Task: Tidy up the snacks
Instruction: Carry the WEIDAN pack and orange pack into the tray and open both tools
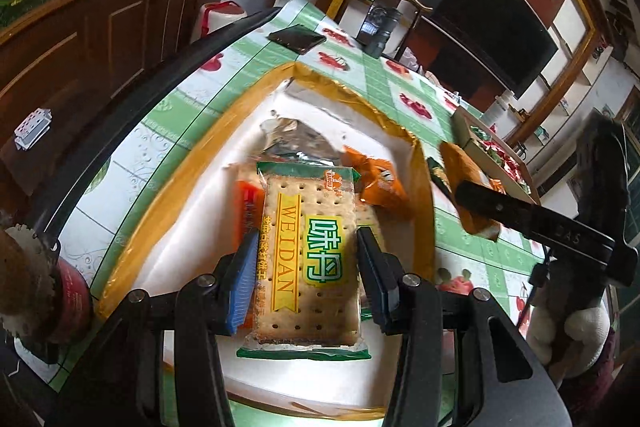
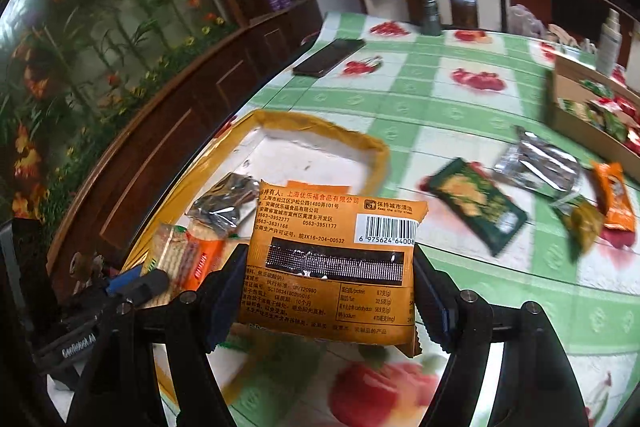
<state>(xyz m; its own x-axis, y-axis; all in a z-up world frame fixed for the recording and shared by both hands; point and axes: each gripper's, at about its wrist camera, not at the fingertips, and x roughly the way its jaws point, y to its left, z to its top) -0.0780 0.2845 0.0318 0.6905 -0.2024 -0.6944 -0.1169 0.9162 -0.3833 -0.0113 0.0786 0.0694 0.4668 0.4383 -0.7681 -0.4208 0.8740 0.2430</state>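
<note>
My left gripper [image 1: 306,259] is shut on a green-edged WEIDAN cracker pack [image 1: 308,251] and holds it over a white tray with a yellow rim [image 1: 168,211]. In the tray lie a silver packet [image 1: 292,143], an orange packet [image 1: 376,179] and more crackers. My right gripper [image 2: 328,287] is shut on an orange snack packet [image 2: 332,259], barcode side up, just right of the tray [image 2: 376,163]. The right gripper also shows in the left wrist view [image 1: 476,203], holding that packet.
On the green fruit-print tablecloth [image 2: 440,107] lie a dark green packet [image 2: 476,207], a silver packet [image 2: 536,163] and an orange packet [image 2: 612,195]. A cardboard box of snacks [image 2: 580,99] stands at the right. A black phone [image 2: 328,57] and a flashlight [image 2: 430,3] are at the far side.
</note>
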